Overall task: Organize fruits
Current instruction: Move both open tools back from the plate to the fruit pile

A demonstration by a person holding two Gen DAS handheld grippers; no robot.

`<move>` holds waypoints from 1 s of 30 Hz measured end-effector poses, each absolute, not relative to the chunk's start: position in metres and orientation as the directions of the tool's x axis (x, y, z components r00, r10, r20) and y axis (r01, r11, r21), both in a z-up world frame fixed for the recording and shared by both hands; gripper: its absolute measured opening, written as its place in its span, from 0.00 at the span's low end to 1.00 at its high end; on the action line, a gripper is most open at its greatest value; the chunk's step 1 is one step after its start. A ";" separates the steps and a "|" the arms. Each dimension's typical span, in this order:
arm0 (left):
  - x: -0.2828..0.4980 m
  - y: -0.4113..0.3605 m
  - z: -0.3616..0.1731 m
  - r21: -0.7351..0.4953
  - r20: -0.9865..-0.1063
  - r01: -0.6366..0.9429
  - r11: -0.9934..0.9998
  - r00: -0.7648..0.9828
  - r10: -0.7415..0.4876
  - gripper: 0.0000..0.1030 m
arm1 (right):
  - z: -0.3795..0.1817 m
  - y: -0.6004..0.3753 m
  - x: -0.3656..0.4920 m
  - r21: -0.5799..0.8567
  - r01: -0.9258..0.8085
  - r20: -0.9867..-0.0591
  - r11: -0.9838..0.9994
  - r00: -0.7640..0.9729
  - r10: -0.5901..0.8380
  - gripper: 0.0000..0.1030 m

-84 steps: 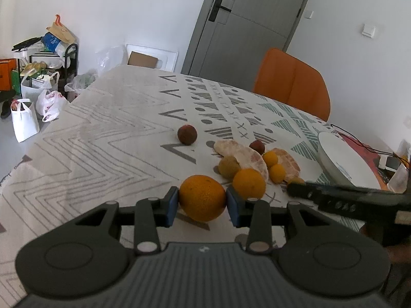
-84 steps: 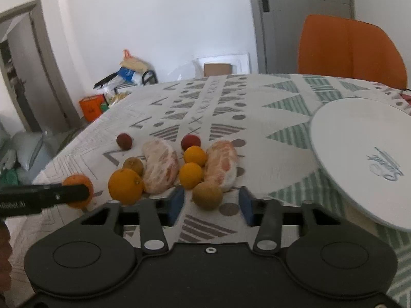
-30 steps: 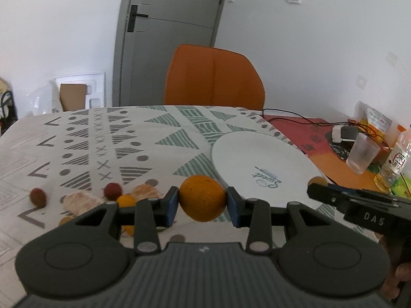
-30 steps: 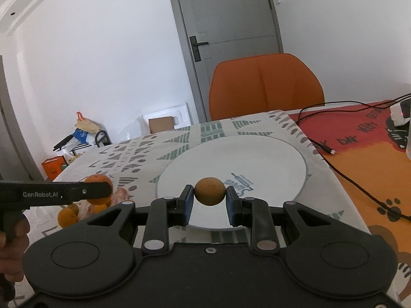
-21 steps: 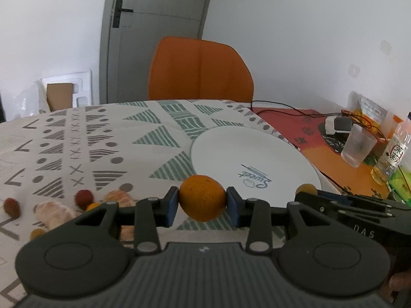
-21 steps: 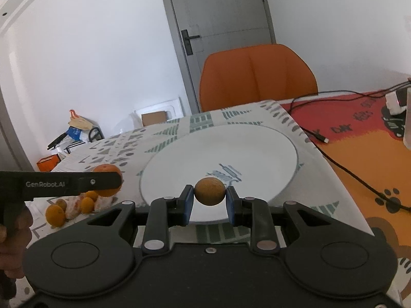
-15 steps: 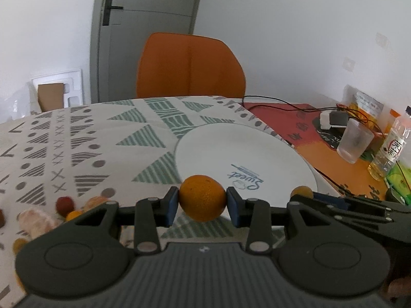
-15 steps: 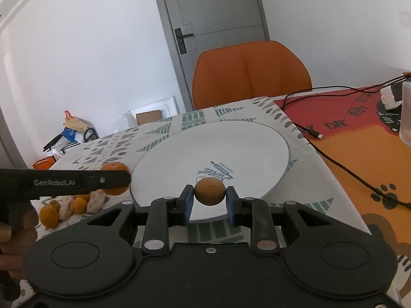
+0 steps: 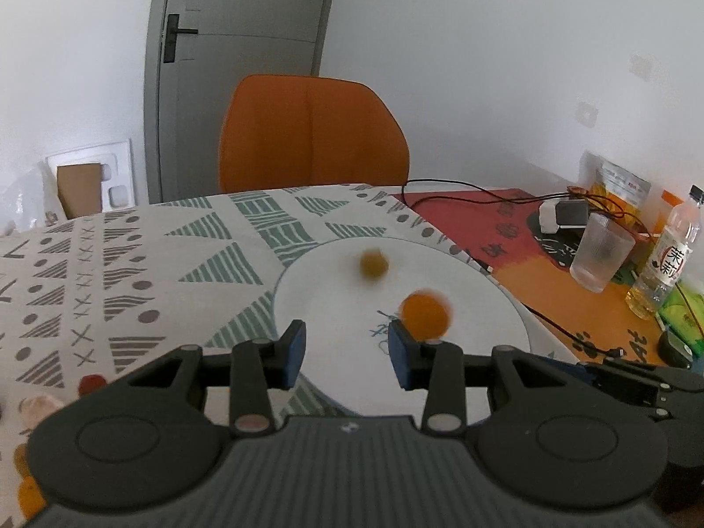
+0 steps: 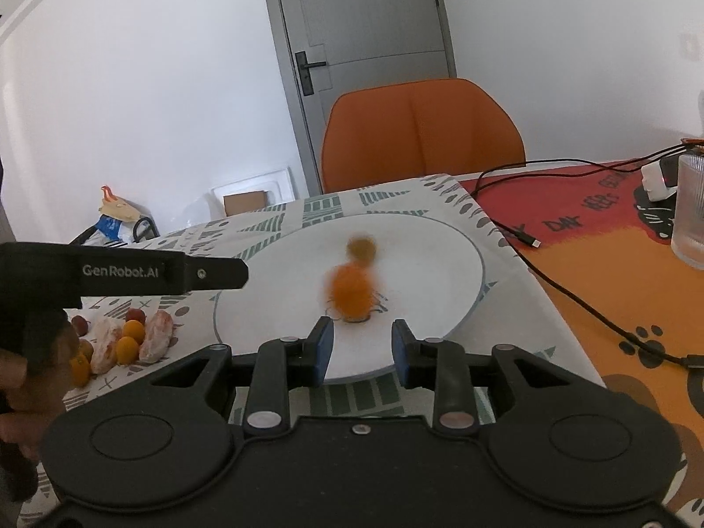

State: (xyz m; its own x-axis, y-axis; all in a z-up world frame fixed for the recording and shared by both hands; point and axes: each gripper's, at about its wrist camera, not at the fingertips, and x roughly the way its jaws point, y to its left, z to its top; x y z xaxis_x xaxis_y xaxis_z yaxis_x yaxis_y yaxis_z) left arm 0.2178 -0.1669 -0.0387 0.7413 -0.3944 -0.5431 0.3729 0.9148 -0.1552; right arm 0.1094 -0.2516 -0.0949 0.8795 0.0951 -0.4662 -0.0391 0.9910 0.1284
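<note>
A large white plate (image 9: 317,290) (image 10: 440,273) lies on the patterned tablecloth. An orange (image 9: 424,313) (image 10: 350,292) and a smaller brownish-yellow fruit (image 9: 373,264) (image 10: 361,248) are on the plate, both blurred by motion. My left gripper (image 9: 346,350) is open and empty at the plate's near edge. My right gripper (image 10: 361,348) is open and empty at the plate's near edge. The left gripper's side shows in the right wrist view (image 10: 132,270). Several remaining fruits (image 10: 127,339), peeled citrus, small oranges and a red one, lie on the cloth left of the plate.
An orange chair (image 9: 312,132) stands behind the table. To the right lie black cables (image 10: 572,264), a clear cup (image 9: 600,255), a bottle (image 9: 669,259) and a charger (image 9: 559,215) on a red-orange mat. A grey door (image 9: 237,44) is behind.
Both grippers opened and let go of their fruit. The orange and the small brownish fruit dropped onto the plate and are moving over it.
</note>
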 end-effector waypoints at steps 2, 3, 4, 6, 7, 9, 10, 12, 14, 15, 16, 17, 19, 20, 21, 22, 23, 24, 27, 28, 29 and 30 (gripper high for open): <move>0.215 -0.161 -0.037 -0.158 -0.548 0.359 0.920 0.743 -0.384 0.42 | -0.094 -0.250 0.109 0.128 -0.043 -0.465 0.991 0.880 0.099 0.30; 0.215 -0.158 -0.036 -0.157 -0.552 0.352 0.923 0.744 -0.377 0.42 | -0.094 -0.249 0.108 0.128 -0.045 -0.464 0.991 0.880 0.100 0.31; 0.214 -0.154 -0.036 -0.155 -0.556 0.342 0.927 0.745 -0.368 0.43 | -0.093 -0.248 0.107 0.129 -0.047 -0.462 0.991 0.881 0.102 0.34; 0.211 -0.146 -0.033 -0.158 -0.559 0.322 0.933 0.750 -0.354 0.51 | -0.091 -0.247 0.106 0.133 -0.049 -0.456 0.990 0.884 0.105 0.41; 0.209 -0.142 -0.032 -0.162 -0.556 0.312 0.936 0.755 -0.348 0.55 | -0.091 -0.245 0.106 0.133 -0.050 -0.453 0.990 0.885 0.106 0.45; 0.205 -0.132 -0.030 -0.168 -0.550 0.283 0.944 0.768 -0.328 0.67 | -0.089 -0.242 0.104 0.132 -0.054 -0.447 0.990 0.888 0.108 0.49; 0.203 -0.128 -0.029 -0.172 -0.547 0.271 0.947 0.774 -0.320 0.70 | -0.089 -0.241 0.103 0.131 -0.055 -0.445 0.990 0.889 0.108 0.54; 0.199 -0.119 -0.027 -0.187 -0.535 0.246 0.951 0.786 -0.308 0.80 | -0.087 -0.238 0.101 0.137 -0.044 -0.441 0.990 0.892 0.101 0.70; 0.194 -0.111 -0.023 -0.178 -0.527 0.215 0.960 0.803 -0.278 0.84 | -0.084 -0.237 0.097 0.154 -0.035 -0.417 0.987 0.904 0.097 0.87; 0.192 -0.108 -0.021 -0.171 -0.523 0.205 0.964 0.810 -0.265 0.86 | -0.082 -0.236 0.096 0.162 -0.034 -0.409 0.986 0.907 0.099 0.96; 0.189 -0.104 -0.020 -0.165 -0.516 0.197 0.966 0.818 -0.255 0.86 | -0.081 -0.235 0.095 0.168 -0.036 -0.404 0.985 0.909 0.102 1.00; 0.186 -0.100 -0.018 -0.170 -0.506 0.197 0.966 0.823 -0.257 0.88 | -0.079 -0.234 0.094 0.170 -0.039 -0.400 0.985 0.910 0.105 1.00; 0.179 -0.091 -0.015 -0.194 -0.484 0.206 0.959 0.831 -0.276 0.92 | -0.078 -0.230 0.094 0.163 -0.036 -0.405 0.986 0.909 0.100 1.00; 0.175 -0.087 -0.013 -0.200 -0.479 0.204 0.958 0.833 -0.277 0.95 | -0.078 -0.229 0.094 0.160 -0.032 -0.407 0.987 0.909 0.095 1.00; 0.173 -0.084 -0.012 -0.201 -0.476 0.198 0.959 0.836 -0.273 0.95 | -0.078 -0.227 0.093 0.159 -0.031 -0.406 0.987 0.909 0.094 1.00; 0.170 -0.082 -0.010 -0.198 -0.474 0.191 0.962 0.840 -0.264 0.96 | -0.078 -0.225 0.092 0.160 -0.030 -0.406 0.987 0.909 0.094 1.00; 0.168 -0.079 -0.009 -0.191 -0.473 0.182 0.965 0.844 -0.253 0.96 | -0.077 -0.224 0.092 0.163 -0.028 -0.407 0.986 0.909 0.093 1.00; 0.165 -0.077 -0.009 -0.186 -0.471 0.173 0.967 0.848 -0.242 0.96 | -0.077 -0.222 0.091 0.165 -0.027 -0.407 0.986 0.909 0.093 1.00; 0.157 -0.065 -0.006 -0.188 -0.460 0.150 0.971 0.860 -0.222 0.96 | -0.074 -0.216 0.088 0.172 -0.040 -0.398 0.984 0.911 0.107 1.00; 0.154 -0.062 -0.005 -0.190 -0.457 0.143 0.971 0.863 -0.216 0.96 | -0.074 -0.214 0.086 0.173 -0.047 -0.395 0.984 0.912 0.113 1.00; 0.152 -0.058 -0.004 -0.190 -0.454 0.134 0.973 0.866 -0.208 0.96 | -0.073 -0.212 0.086 0.172 -0.055 -0.395 0.984 0.911 0.120 1.00; 0.149 -0.054 -0.003 -0.188 -0.452 0.125 0.974 0.870 -0.199 0.96 | -0.072 -0.208 0.086 0.168 -0.057 -0.394 0.984 0.911 0.120 1.00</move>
State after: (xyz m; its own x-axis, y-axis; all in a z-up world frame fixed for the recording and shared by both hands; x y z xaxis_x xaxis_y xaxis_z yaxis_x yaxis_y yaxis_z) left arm 0.1494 -0.0535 -0.0026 0.8697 -0.1989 -0.4517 0.1252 0.9742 -0.1878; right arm 0.0857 -0.2085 -0.0720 0.9111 0.1201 -0.3944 -0.0569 0.9841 0.1683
